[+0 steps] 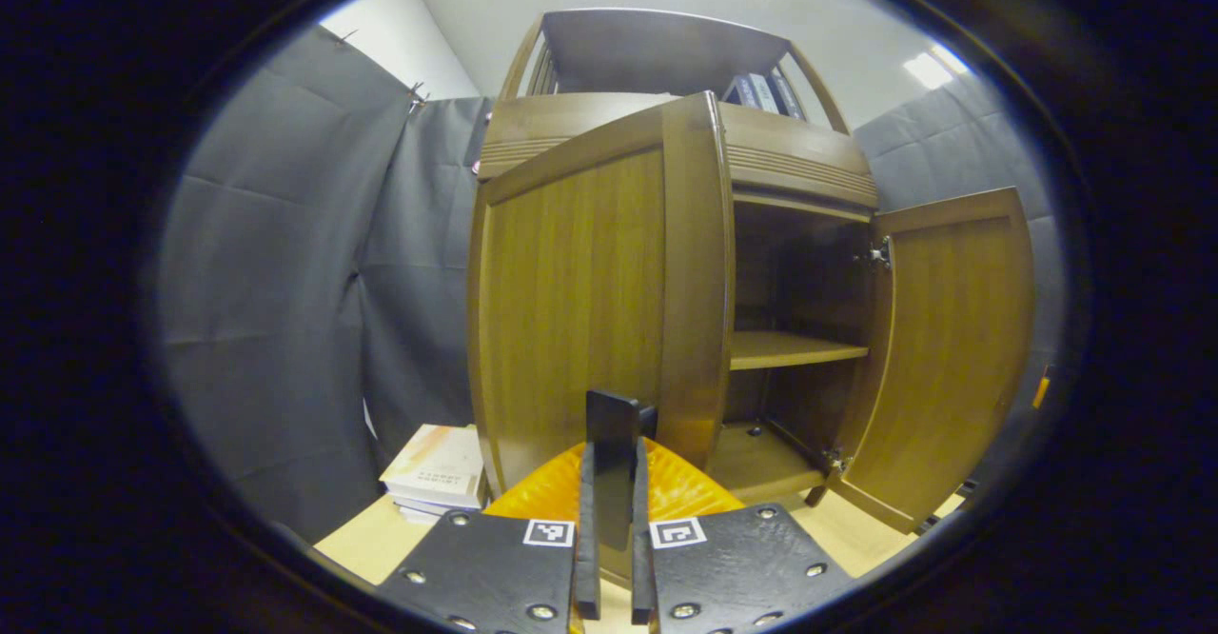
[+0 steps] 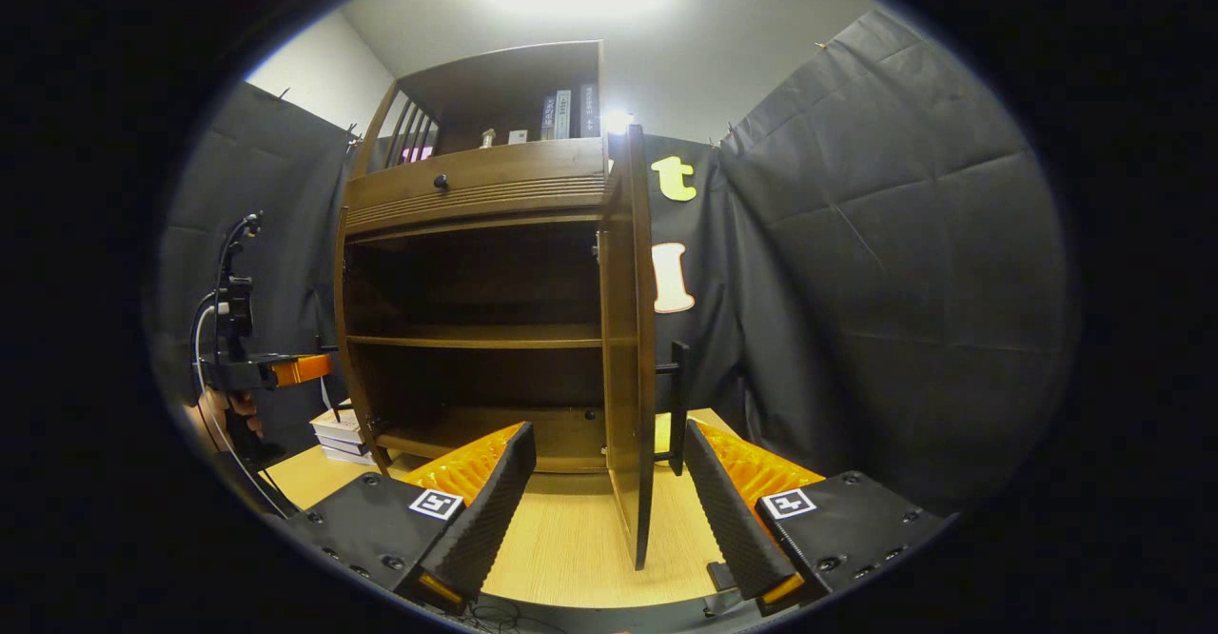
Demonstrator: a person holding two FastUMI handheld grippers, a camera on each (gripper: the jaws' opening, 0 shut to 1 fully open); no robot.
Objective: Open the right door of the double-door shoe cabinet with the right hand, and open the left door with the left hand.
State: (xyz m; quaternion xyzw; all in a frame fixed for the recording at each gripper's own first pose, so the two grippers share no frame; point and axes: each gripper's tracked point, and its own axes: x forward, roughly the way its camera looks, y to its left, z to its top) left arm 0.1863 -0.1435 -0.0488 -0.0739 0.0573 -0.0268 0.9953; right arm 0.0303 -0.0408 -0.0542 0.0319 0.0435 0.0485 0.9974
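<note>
The brown double-door shoe cabinet (image 1: 609, 129) stands ahead. Its left door (image 1: 571, 310) is swung partly outward, and my left gripper (image 1: 613, 451) is shut on that door's dark vertical handle (image 1: 612, 415). The right door (image 1: 952, 358) stands wide open at the right. In the right gripper view the right door (image 2: 633, 329) is seen edge-on, its dark bar handle (image 2: 677, 406) on the outer face. My right gripper (image 2: 607, 436) is open, one finger on each side of the door's edge, neither pressing on it. Far left, a hand holds the left gripper (image 2: 276, 367).
Inside the cabinet is a middle shelf (image 1: 795, 348) over a bottom board. A stack of books (image 1: 438, 472) lies on the light wooden floor (image 2: 571, 529) left of the cabinet. More books (image 2: 566, 112) stand on the top shelf. Dark cloth walls close in on both sides.
</note>
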